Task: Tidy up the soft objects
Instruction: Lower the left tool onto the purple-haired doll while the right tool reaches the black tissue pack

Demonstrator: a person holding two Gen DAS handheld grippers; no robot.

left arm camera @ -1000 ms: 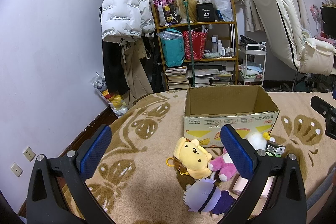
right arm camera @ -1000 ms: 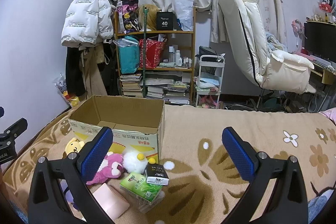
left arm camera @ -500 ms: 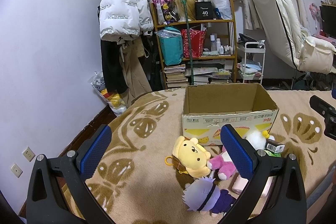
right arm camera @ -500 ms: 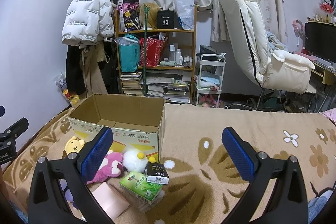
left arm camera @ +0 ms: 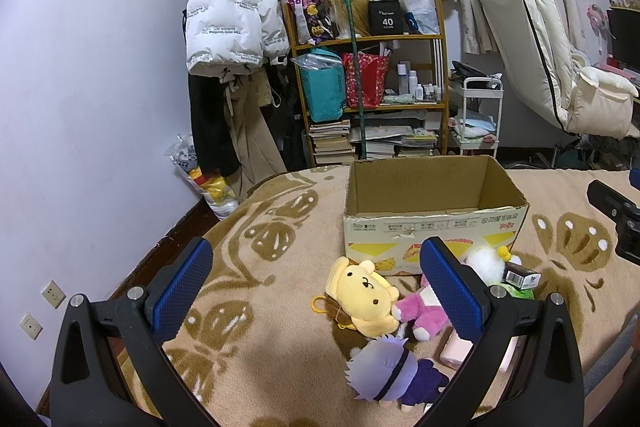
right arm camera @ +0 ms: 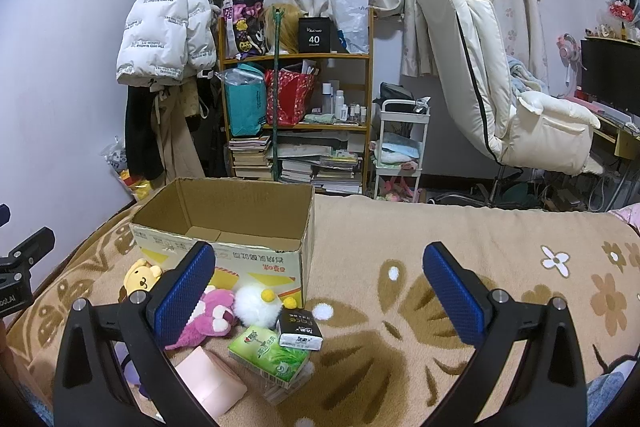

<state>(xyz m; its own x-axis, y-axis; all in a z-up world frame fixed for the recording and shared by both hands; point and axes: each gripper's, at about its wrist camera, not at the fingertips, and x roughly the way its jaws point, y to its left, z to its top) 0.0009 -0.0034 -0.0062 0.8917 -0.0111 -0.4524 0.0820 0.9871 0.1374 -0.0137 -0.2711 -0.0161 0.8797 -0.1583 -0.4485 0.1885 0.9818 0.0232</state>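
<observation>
Before the empty cardboard box (left arm camera: 434,215), every plush toy (left arm camera: 362,297) lies unsorted; left gripper (left arm camera: 316,291) and right gripper (right arm camera: 320,295) gape wide, holding nothing.

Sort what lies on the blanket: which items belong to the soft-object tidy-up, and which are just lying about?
Belongs to the job:
cardboard box
yellow bear plush
pink plush
white fluffy plush
purple-haired doll

Lying about:
green tissue pack
small black-and-white box
pink case
</observation>
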